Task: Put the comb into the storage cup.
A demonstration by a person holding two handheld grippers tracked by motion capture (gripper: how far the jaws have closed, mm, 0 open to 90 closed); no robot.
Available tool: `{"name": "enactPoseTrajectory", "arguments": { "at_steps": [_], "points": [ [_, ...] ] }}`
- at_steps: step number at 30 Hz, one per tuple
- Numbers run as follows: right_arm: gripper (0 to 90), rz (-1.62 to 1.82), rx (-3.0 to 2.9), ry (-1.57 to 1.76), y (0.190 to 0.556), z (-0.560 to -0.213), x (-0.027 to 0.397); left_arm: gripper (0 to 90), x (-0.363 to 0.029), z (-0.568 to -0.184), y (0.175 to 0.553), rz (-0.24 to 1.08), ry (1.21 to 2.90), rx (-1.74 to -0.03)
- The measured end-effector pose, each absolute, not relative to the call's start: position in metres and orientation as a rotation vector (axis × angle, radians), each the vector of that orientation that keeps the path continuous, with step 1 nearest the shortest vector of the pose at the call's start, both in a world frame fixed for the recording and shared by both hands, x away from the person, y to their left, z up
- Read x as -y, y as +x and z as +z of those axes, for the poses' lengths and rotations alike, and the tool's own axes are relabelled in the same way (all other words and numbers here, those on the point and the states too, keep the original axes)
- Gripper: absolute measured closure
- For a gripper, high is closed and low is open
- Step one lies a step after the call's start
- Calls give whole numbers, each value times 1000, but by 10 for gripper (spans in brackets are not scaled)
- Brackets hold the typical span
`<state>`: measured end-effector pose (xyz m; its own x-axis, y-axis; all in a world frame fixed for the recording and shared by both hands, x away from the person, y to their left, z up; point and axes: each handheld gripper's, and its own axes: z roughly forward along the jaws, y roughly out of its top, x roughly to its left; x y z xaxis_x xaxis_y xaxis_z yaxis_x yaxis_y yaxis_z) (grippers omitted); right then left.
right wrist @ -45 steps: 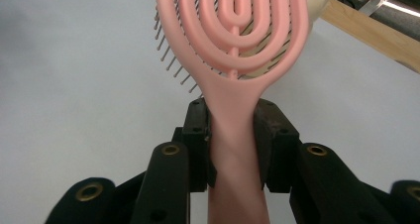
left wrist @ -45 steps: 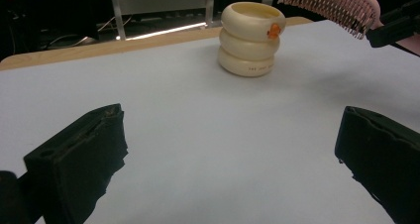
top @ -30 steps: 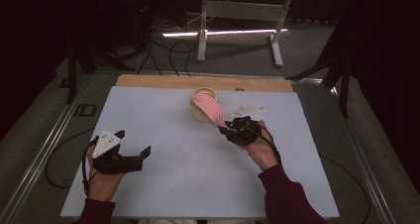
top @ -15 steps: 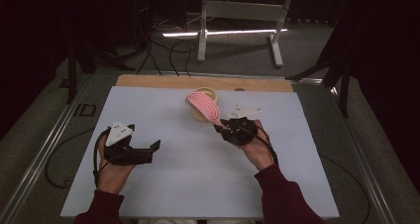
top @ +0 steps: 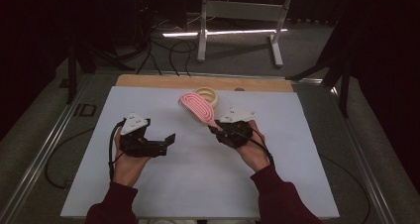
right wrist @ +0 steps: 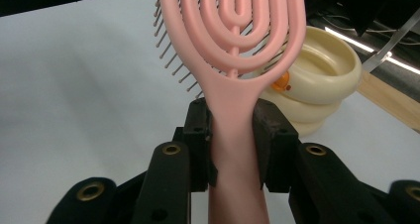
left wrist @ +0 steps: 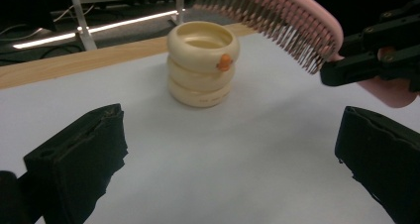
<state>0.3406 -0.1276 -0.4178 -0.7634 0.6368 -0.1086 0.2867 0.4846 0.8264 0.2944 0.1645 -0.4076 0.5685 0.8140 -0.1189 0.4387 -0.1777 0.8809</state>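
A pink hairbrush [top: 196, 108] hangs above the white table, its head tilted toward the far left and its bristles facing down. My right gripper [top: 218, 131] is shut on the brush's handle [right wrist: 233, 130], both pads pressed against it. Just behind the brush stands a cream ringed cup [top: 206, 96] with a small orange knob [left wrist: 225, 61]. My left gripper [top: 168, 140] is left of centre, open and holding nothing, pointing at the cup [left wrist: 203, 65]. The brush head [left wrist: 277, 21] and the right gripper's jaws show at the upper right of the left gripper view.
A white sheet [top: 198, 179] covers the table, with a wooden strip [top: 148, 80] along its far edge. Beyond the table a metal stand [top: 237, 16] and cables [top: 168, 50] lie on the dark floor. Metal rails [top: 44, 149] run along both sides.
My left gripper has moved right and a little away from me toward the table's middle. The brush in my right gripper has tipped slightly further left; the right hand has barely shifted.
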Motion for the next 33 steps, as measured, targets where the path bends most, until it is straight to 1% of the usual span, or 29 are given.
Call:
{"name": "enactPoseTrajectory", "arguments": {
  "at_steps": [12,19,21,26,33],
  "points": [
    [706,1204,-2328,760,338,-419,123,2,-138,-402,307,443,1813,-1023],
    [708,1205,-2331,730,334,-422,116,2,-127,-395,315,409,1768,-1036],
    [708,1208,-2332,722,333,-422,114,2,-124,-394,316,423,1767,-1040],
    [709,1205,-2331,709,332,-422,112,2,-117,-392,319,439,1772,-1076],
    [710,1216,-2326,679,328,-420,108,3,-109,-389,327,407,1736,-1136]
  ]
}}
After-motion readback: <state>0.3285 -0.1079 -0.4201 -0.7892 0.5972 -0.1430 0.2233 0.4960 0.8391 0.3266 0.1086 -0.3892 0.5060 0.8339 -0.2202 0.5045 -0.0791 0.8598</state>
